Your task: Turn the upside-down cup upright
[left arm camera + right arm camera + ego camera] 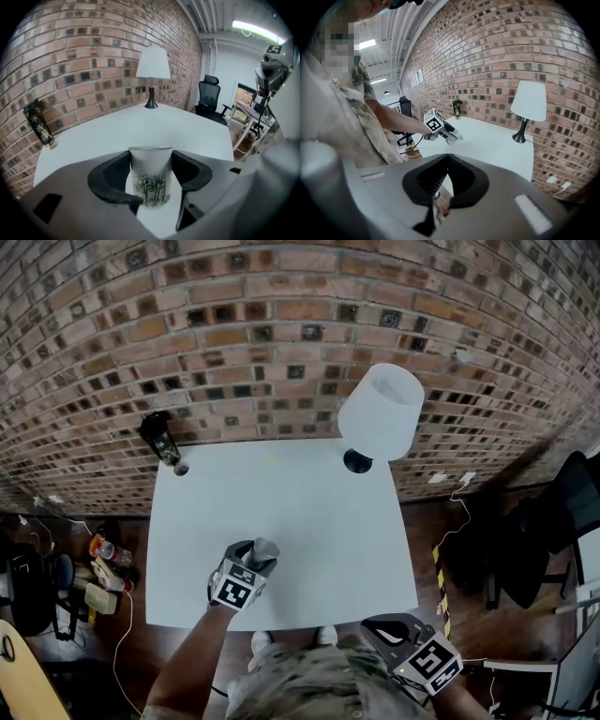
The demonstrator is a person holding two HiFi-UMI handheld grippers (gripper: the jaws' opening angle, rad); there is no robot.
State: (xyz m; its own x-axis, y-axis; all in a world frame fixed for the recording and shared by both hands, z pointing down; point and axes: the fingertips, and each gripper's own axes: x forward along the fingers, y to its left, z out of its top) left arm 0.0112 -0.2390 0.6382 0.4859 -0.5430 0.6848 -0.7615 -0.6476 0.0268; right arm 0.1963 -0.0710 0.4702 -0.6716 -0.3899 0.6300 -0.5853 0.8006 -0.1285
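Cup (150, 183) contents and open end cannot be made out. Its smooth, white, tapered wall, printed with green bamboo, is clamped between the black moulded jaws of the left gripper (251, 563), over the near part of the white table (309, 502). The right gripper (448, 159) is seen with ribbed jaws closed together on nothing, off the table's near corner.

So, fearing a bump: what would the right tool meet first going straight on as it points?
The right tool would likely meet the white table close to its edge; depth is unclear.
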